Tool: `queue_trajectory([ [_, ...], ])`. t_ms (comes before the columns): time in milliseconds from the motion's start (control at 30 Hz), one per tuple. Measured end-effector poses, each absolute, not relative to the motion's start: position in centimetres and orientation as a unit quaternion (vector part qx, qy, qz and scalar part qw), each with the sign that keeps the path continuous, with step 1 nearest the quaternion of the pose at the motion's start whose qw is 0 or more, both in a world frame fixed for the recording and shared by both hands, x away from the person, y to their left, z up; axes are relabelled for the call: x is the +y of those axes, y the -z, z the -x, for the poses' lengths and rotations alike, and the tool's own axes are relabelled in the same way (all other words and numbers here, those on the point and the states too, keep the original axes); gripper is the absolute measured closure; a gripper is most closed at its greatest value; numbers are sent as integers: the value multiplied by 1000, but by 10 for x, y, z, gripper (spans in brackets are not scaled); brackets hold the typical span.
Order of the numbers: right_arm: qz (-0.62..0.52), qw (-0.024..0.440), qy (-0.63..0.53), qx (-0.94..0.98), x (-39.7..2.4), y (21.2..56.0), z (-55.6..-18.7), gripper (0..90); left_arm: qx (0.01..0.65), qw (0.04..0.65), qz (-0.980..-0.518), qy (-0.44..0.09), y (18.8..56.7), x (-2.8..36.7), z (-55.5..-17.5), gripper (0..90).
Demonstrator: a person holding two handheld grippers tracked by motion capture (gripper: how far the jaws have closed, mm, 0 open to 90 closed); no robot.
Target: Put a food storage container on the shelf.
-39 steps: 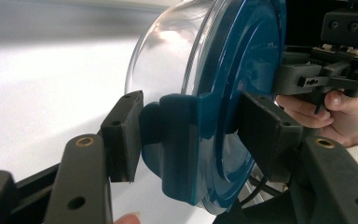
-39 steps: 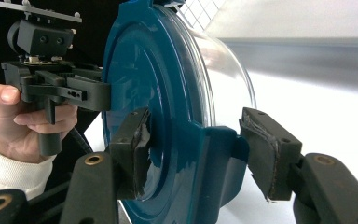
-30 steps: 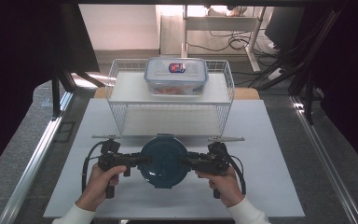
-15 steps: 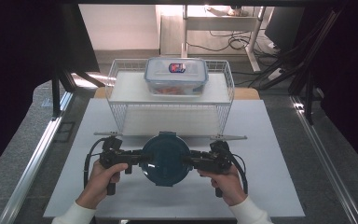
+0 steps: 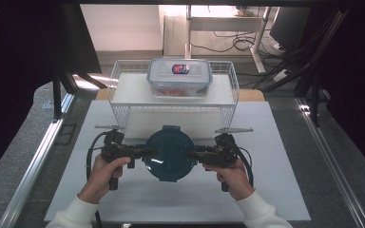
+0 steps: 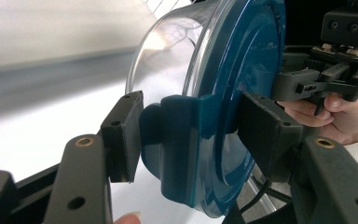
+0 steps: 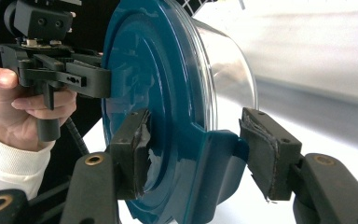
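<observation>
A round clear container with a dark blue lid point(image 5: 169, 153) sits at the near middle of the white worktop point(image 5: 285, 190), held between the two grippers from opposite sides. The lid faces up in the high view, and clip tabs stick out at its rim.

The left gripper point(image 5: 145, 152) comes in from the left. In the left gripper view point(image 6: 186, 135) its jaws stand about half open and straddle a blue clip tab: one pad lies against the lid's top face, the other sits just beside the tab on the clear body's side, and whether that pad touches I cannot tell.

The right gripper point(image 5: 194, 154) comes in from the right. In the right gripper view point(image 7: 193, 149) one pad presses the lid's top face, while the other stands just off the tab with a small gap showing.

A hand holds each gripper near the near edge.

Farther back stands a white wire basket point(image 5: 119, 83), and on it rests a rectangular clear box point(image 5: 179, 78) with food inside.
</observation>
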State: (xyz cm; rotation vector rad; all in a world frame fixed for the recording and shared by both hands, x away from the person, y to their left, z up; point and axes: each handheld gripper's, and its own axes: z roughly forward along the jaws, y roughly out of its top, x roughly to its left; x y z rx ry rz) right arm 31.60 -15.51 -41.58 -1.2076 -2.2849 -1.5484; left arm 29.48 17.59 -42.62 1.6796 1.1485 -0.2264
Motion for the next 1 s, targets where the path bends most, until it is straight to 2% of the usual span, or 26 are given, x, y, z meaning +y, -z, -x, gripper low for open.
queue_trajectory([
  [600,388,43,533,-750,-167,357,-342,444,456,545,-701,66,361,167,-327,423],
  [1000,376,28,544,-749,-168,320,-358,452,451,565,-688,65,334,168,-341,424],
])
